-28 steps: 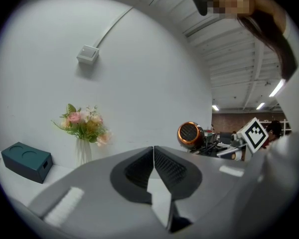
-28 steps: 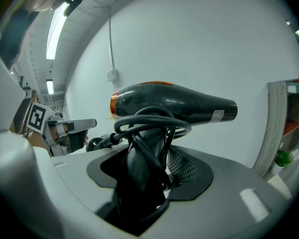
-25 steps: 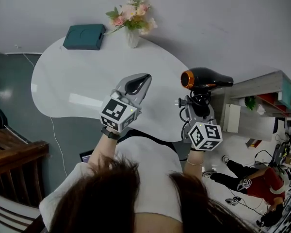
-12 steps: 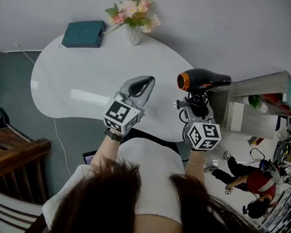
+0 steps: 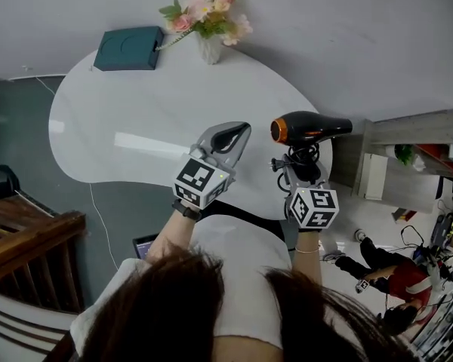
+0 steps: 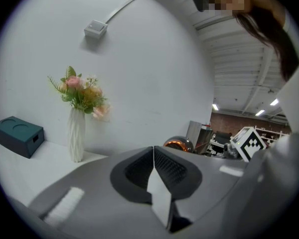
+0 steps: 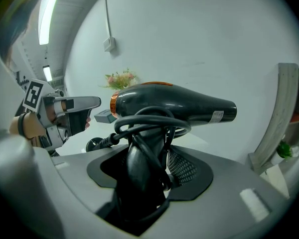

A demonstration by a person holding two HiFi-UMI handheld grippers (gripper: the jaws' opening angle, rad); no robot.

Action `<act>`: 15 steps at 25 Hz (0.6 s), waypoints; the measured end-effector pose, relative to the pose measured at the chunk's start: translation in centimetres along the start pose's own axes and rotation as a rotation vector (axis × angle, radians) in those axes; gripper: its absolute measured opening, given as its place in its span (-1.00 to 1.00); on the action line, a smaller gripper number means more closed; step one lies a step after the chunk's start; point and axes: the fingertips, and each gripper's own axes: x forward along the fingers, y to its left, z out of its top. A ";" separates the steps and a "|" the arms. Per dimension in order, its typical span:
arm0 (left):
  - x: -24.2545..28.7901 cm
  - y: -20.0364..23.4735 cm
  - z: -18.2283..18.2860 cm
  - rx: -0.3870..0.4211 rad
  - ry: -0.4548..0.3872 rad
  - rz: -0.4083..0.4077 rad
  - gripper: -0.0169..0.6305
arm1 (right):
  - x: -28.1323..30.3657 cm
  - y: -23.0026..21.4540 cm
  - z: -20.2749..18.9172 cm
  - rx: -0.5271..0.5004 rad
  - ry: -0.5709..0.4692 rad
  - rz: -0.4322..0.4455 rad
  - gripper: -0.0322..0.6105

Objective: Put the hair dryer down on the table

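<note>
A black hair dryer (image 5: 311, 127) with an orange ring stands upright in my right gripper (image 5: 303, 170), whose jaws are shut on its handle with the cord wound round it. It hangs over the right end of the white table (image 5: 136, 119). In the right gripper view the hair dryer (image 7: 174, 105) lies level above the jaws, nozzle end left, cord loops (image 7: 149, 126) wrapped on the handle. My left gripper (image 5: 234, 136) is held above the table's near edge, jaws shut with nothing in them; in its own view the pads (image 6: 164, 171) meet.
A white vase of flowers (image 5: 209, 23) and a teal box (image 5: 128, 47) stand at the table's far edge. A grey shelf unit (image 5: 408, 157) stands right of the table. A wooden chair (image 5: 23, 240) is at the left. A person in red (image 5: 396, 277) is on the floor at the lower right.
Both grippers have drifted slightly left and forward over the table, the hair dryer moving with the right one. Grip unchanged.
</note>
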 end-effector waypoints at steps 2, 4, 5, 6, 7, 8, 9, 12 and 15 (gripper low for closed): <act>0.2 -0.1 -0.8 -0.010 0.011 -0.004 -0.75 | 0.4 -0.1 -1.0 0.004 0.024 0.000 -0.18; 0.2 0.0 -1.6 -0.014 0.026 -0.004 -0.75 | 0.8 -0.1 -1.9 0.009 0.043 -0.001 -0.18; 0.1 0.2 -2.0 -0.017 0.032 -0.002 -0.75 | 1.1 0.0 -2.3 0.011 0.051 -0.002 -0.18; 0.1 0.3 -2.4 -0.021 0.038 0.003 -0.75 | 1.3 0.0 -2.7 0.010 0.061 -0.003 -0.18; 0.0 0.5 -2.8 -0.027 0.042 0.008 -0.75 | 1.6 0.0 -3.1 0.006 0.072 -0.002 -0.18; 0.0 0.6 -3.1 -0.033 0.046 0.012 -0.75 | 2.0 0.1 -3.5 0.001 0.084 -0.002 -0.18; -0.1 0.6 -3.4 -0.039 0.050 0.014 -0.75 | 2.3 0.1 -3.9 -0.006 0.097 -0.001 -0.18; 0.0 0.5 -4.2 -0.046 0.065 0.006 -0.75 | 3.2 0.2 -5.4 -0.025 0.137 -0.008 -0.18; 0.0 0.2 -5.0 -0.054 0.076 -0.002 -0.75 | 3.8 0.3 -6.7 -0.037 0.175 -0.009 -0.18</act>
